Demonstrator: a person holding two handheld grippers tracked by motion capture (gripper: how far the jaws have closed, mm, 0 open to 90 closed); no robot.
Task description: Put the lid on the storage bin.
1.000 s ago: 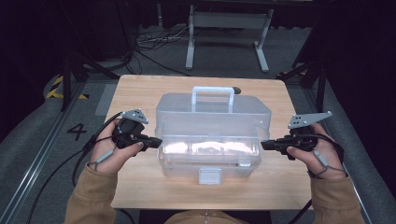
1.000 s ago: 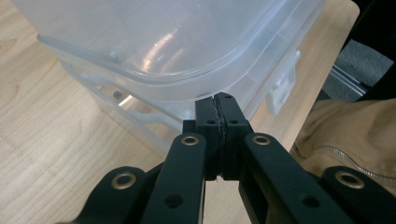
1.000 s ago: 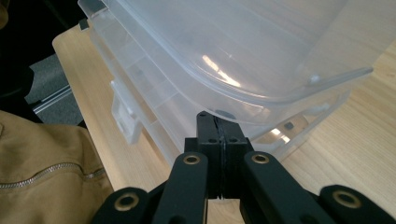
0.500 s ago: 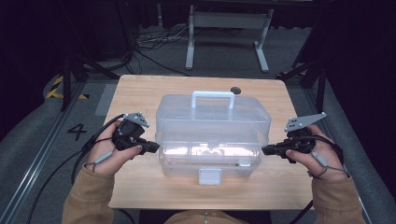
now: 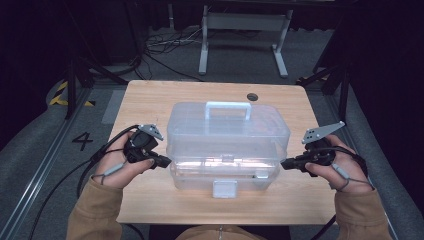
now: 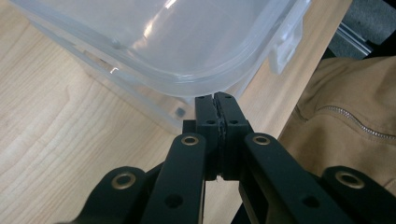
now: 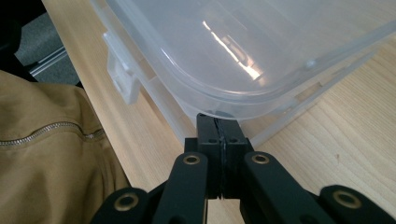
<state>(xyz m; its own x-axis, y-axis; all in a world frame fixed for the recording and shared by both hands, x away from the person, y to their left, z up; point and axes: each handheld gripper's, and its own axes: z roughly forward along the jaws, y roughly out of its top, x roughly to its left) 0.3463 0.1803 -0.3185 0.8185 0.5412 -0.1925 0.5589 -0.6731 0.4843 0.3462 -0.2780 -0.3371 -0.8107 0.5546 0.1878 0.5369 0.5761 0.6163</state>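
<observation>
Item under work: 1 clear plastic storage box with a handle on its lid, standing mid-desk, front latch facing the near edge.

Left claw: jaws pressed together, nothing between them, tip set at the left end of the box just under the lid rim; the left gripper view shows the tip against or just short of the rim, contact not confirmable. Right claw: likewise closed and empty, tip at the right end under the rim.

Progress, judged: the latch hangs down and looks released, and a bright gap runs along the front between lid and base, so the lid appears slightly raised at the near side. Lifting looks begun, not finished; the lid is far from fully open. Remaining: swing it back on its far edge.

Not determinable: contents, blurred by the cloudy plastic and glare; the far hinge; whether either tip bears the lid's weight.
</observation>
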